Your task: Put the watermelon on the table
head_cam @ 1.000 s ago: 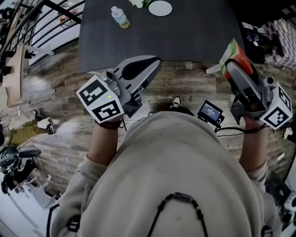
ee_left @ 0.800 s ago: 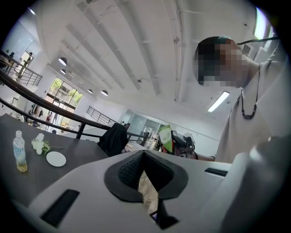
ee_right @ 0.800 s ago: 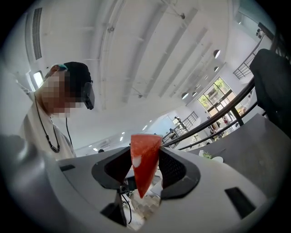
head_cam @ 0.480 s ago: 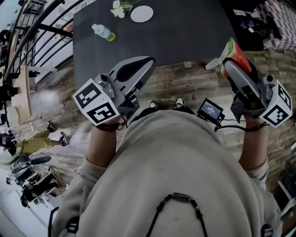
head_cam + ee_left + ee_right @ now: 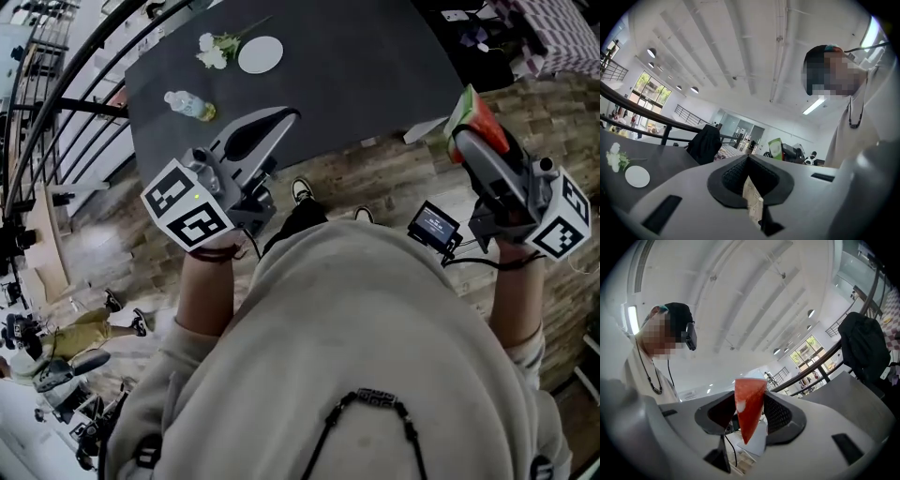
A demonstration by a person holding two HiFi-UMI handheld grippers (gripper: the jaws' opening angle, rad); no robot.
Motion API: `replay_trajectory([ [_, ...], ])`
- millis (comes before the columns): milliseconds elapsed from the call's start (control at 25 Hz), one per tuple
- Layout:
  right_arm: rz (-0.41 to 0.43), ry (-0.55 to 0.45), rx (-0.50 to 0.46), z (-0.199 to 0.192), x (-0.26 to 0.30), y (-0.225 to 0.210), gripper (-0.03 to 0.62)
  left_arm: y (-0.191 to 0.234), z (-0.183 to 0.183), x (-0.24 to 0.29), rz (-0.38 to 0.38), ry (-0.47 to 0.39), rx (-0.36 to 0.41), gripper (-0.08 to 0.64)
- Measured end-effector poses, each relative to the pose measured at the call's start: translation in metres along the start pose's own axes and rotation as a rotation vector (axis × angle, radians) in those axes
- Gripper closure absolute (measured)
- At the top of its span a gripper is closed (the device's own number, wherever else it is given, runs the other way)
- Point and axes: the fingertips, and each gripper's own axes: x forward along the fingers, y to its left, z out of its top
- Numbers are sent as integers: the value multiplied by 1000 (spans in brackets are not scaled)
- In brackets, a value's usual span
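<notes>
**Watermelon wedge pinched in the right gripper, off the table's corner**

The right gripper is clamped on a red triangular wedge of watermelon with a green rind. In the right gripper view the wedge stands between the two black ribbed pads, one pad against each flat red face. Its point hangs below the pads and its broad end rises above them. Seen from the head view, the rind end sticks out past the jaw tips, away from the person.

The wedge is not on the dark grey rectangular table. It shows just off the table's near right corner, over the brown wood-plank floor.

The left gripper has its jaws pressed together at the tips, and nothing is held between them. It shows over the table's near edge.

On the far part of the table lie a round white plate, a small bunch of white flowers just beside it, and a clear plastic bottle on its side.
</notes>
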Motion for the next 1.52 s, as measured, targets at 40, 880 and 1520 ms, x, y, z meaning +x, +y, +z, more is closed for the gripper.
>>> replay_trajectory([
  [40, -15, -9, -3, 1, 2, -1, 396, 6, 3, 3, -16, 1, 3, 563],
  [880, -129, -54, -89, 14, 112, -2, 396, 113, 56, -11, -188, 3, 22, 563],
  [1520, -124, 107, -63, 9, 272, -21, 396, 225, 62, -88, -100, 19, -51, 563],
])
